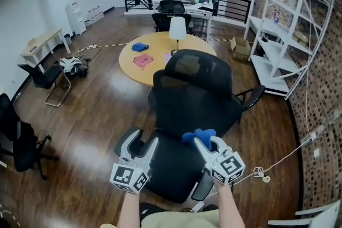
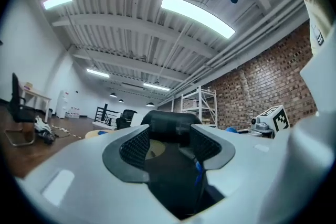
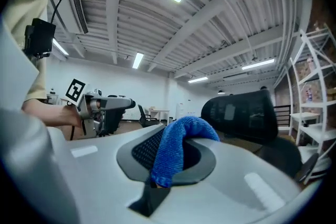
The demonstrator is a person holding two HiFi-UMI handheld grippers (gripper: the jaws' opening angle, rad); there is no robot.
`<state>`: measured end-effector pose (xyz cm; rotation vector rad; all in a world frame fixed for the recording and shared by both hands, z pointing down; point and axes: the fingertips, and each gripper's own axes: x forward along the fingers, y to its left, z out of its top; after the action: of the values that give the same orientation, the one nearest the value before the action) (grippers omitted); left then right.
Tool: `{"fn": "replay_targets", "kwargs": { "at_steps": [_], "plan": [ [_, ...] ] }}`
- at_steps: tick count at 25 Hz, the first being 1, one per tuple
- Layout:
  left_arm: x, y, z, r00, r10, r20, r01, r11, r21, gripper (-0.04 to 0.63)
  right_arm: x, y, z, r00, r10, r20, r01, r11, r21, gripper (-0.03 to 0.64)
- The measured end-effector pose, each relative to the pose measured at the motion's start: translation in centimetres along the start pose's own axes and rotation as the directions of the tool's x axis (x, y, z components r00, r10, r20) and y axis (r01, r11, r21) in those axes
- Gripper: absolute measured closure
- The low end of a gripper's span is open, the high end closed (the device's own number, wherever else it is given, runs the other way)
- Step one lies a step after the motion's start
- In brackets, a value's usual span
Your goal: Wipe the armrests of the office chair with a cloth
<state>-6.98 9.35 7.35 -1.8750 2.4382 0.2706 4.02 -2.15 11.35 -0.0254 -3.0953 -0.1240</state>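
The black office chair [image 1: 192, 93] stands right in front of me, its back toward the round table and its seat [image 1: 171, 165] under my hands. One armrest [image 1: 251, 97] sticks out on the right; I cannot make out the other. My right gripper [image 1: 207, 140] hovers over the seat, shut on a blue cloth [image 1: 197, 135]; the cloth [image 3: 173, 157] drapes out between its jaws, and the chair's headrest [image 3: 241, 113] shows beyond. My left gripper [image 1: 143, 139] is open above the seat's left side, with nothing between its fingers [image 2: 136, 147].
A round wooden table [image 1: 160, 69] behind the chair carries a lamp [image 1: 177, 29], a blue cloth [image 1: 140, 47] and a pink one [image 1: 143, 60]. White shelving [image 1: 283, 34] lines the brick wall at right. Black chairs [image 1: 21, 141] stand at left. A cable [image 1: 267, 168] lies on the floor.
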Motion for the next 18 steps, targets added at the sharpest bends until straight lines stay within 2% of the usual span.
{"fn": "replay_targets", "kwargs": {
  "at_steps": [3, 5, 8, 10, 13, 15, 18],
  "plan": [
    [-3.6, 4.5, -1.2, 0.995, 0.097, -0.003, -0.097, 0.995, -0.027, 0.365, 3.2, 2.8, -2.0, 0.994, 0.099, -0.046, -0.097, 0.994, 0.044, 0.595],
    [-5.4, 8.1, -1.5, 0.991, 0.136, -0.008, -0.136, 0.99, -0.029, 0.365, 6.1, 4.7, -3.3, 0.988, 0.139, -0.066, -0.135, 0.988, 0.074, 0.595],
    [-8.6, 13.7, -2.4, 0.983, 0.175, -0.058, -0.177, 0.984, -0.035, 0.365, 10.8, 8.8, -6.2, 0.973, 0.199, -0.116, -0.184, 0.974, 0.13, 0.595],
    [-10.3, 17.5, -3.6, 0.981, 0.169, -0.095, -0.174, 0.984, -0.049, 0.365, 14.2, 11.7, -8.4, 0.962, 0.224, -0.158, -0.197, 0.966, 0.169, 0.595],
    [-11.9, 23.3, -5.8, 0.979, 0.11, -0.173, -0.122, 0.99, -0.064, 0.365, 19.7, 16.7, -12.3, 0.933, 0.254, -0.256, -0.199, 0.955, 0.219, 0.595],
    [-13.2, 26.6, -7.2, 0.969, 0.065, -0.238, -0.087, 0.993, -0.081, 0.365, 23.0, 20.9, -15.2, 0.895, 0.302, -0.327, -0.226, 0.941, 0.251, 0.595],
    [-13.7, 30.7, -8.0, 0.961, 0.034, -0.276, -0.059, 0.995, -0.083, 0.365, 28.5, 25.3, -18.4, 0.832, 0.408, -0.376, -0.315, 0.905, 0.285, 0.595]
  ]
}}
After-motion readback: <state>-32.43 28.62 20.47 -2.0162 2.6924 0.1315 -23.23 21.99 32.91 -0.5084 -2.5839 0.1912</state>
